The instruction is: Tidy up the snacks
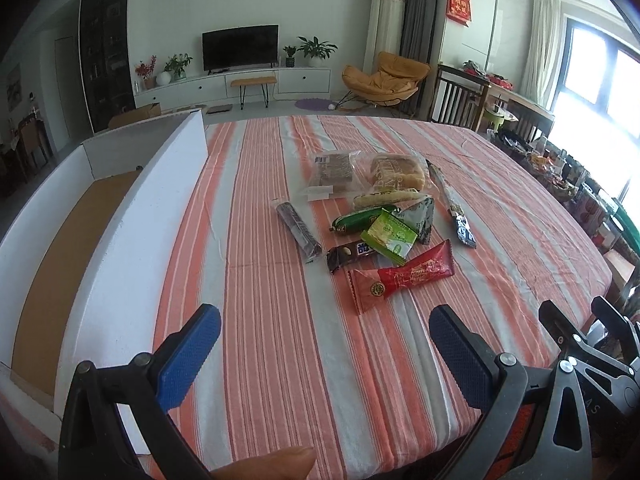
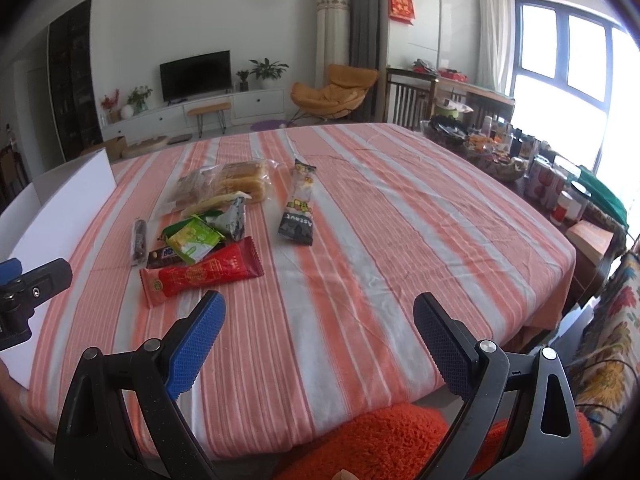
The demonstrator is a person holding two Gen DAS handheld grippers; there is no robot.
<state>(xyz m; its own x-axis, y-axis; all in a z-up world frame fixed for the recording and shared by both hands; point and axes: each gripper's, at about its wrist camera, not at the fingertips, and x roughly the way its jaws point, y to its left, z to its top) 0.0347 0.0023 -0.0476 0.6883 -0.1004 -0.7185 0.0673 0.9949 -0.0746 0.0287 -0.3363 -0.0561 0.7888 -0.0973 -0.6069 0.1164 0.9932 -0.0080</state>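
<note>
The left gripper [image 1: 324, 330] hovers above the near edge of the striped tablecloth [image 1: 280, 360], blue pads spread wide and holding nothing. The right gripper [image 2: 318, 320] hovers beside it in the same pose, jaws spread and empty. The snack pile [image 1: 376, 216] lies mid-table, ahead of both claws and apart from them; the red packet [image 1: 404, 276] is nearest. Only the left wrist view shows the inside of the white box [image 1: 132, 216] along the left edge. Only the right wrist view shows the long black-ended packet [image 2: 299, 204] clearly apart from the pile.
</note>
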